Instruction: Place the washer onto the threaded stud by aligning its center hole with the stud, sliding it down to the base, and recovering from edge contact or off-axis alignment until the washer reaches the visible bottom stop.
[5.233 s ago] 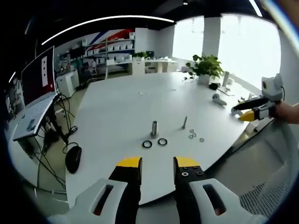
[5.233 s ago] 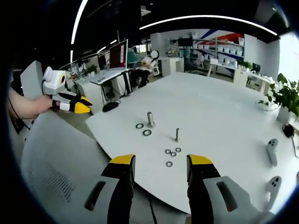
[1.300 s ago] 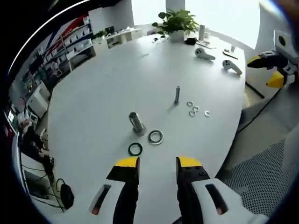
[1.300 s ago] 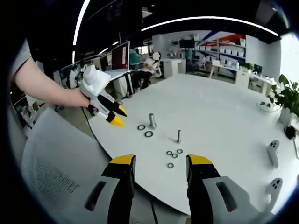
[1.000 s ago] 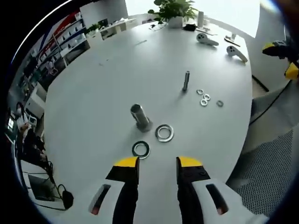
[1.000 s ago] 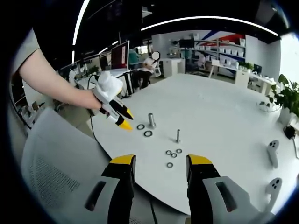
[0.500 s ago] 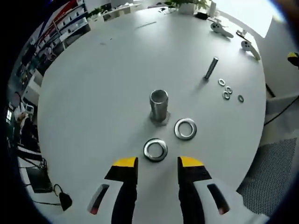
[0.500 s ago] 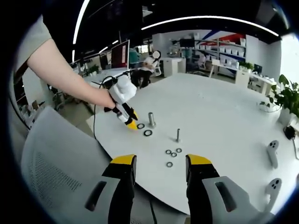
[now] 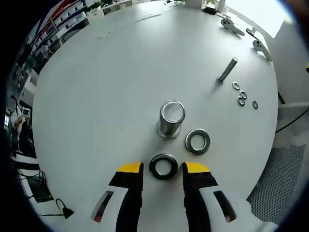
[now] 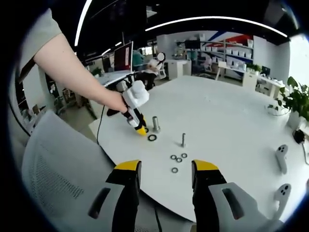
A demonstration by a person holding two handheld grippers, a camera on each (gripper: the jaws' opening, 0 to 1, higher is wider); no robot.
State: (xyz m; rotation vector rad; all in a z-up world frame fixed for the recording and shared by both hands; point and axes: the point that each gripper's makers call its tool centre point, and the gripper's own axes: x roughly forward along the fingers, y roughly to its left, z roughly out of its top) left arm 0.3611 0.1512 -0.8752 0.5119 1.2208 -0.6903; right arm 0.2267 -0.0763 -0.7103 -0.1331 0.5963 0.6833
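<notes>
A dark ring washer [image 9: 153,167] lies flat on the white table [image 9: 96,96], right between the yellow tips of my left gripper [image 9: 163,169], which is open and straddles it. Just beyond stands the thick threaded stud [image 9: 172,117], upright, with a second, brighter washer [image 9: 197,140] lying to its right. In the right gripper view the left gripper [image 10: 140,129], held by a person's hand, points down at the table beside the stud [image 10: 156,123] and the washer [image 10: 152,137]. My right gripper [image 10: 166,169] hangs open, off the table's near edge.
A thin stud [image 9: 227,70] [image 10: 183,139] stands farther right with several small washers [image 9: 241,96] [image 10: 176,158] near it. Two white controllers [image 9: 231,26] [image 10: 281,157] lie further out. A mesh chair [image 10: 58,183] sits under the right gripper; a plant [image 10: 294,101] stands far right.
The left gripper has moved forward and down over the table until its tips flank the dark washer. The right gripper has stayed where it was.
</notes>
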